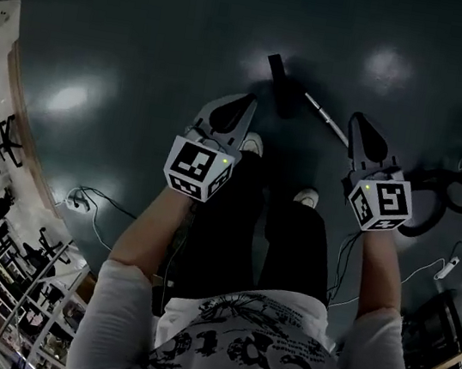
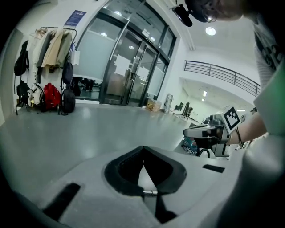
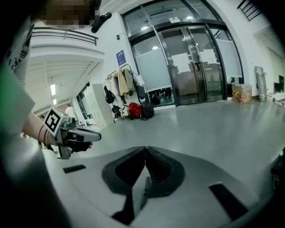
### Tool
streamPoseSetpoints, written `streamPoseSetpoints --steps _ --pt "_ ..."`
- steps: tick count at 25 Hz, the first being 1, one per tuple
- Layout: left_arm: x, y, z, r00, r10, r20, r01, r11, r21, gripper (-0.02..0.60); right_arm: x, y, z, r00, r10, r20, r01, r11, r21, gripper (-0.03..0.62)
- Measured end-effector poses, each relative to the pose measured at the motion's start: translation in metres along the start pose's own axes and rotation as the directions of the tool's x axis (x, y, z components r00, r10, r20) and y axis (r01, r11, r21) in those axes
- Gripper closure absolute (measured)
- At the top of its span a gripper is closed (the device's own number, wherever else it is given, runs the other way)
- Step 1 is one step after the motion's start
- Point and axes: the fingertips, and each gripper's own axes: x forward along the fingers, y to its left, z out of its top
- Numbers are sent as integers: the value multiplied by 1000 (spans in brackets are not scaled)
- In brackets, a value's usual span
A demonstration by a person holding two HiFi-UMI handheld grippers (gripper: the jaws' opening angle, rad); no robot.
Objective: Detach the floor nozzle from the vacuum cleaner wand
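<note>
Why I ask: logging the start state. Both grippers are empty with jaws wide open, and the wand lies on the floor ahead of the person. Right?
The jaws are not open: the left gripper and the right gripper are each shut, as their own gripper views show. Both are empty, and the wand lies on the floor ahead of the person.

The right hand-held gripper (image 3: 145, 150) is pointing across the floor (image 3: 200, 129), jaws together, empty. The left hand-held gripper (image 3: 89, 135) is hovering at left.
</note>
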Motion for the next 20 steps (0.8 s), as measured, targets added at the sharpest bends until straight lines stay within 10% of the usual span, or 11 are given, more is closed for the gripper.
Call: streamPoseSetpoints --steps 8,13,20 --pt "144 49 -169 999 -46 -11 48 987 154 578 95 -62 -193 996 78 -38 -79 996 -30 590" --pt "186 80 -257 999 -13 -45 16 997 79 578 146 -97 -304 986 54 -158 -67 995 -77 589" --pt "208 79 -345 987 11 -159 -6 999 33 578 184 -104 -434 883 83 -462 -189 964 -188 461"
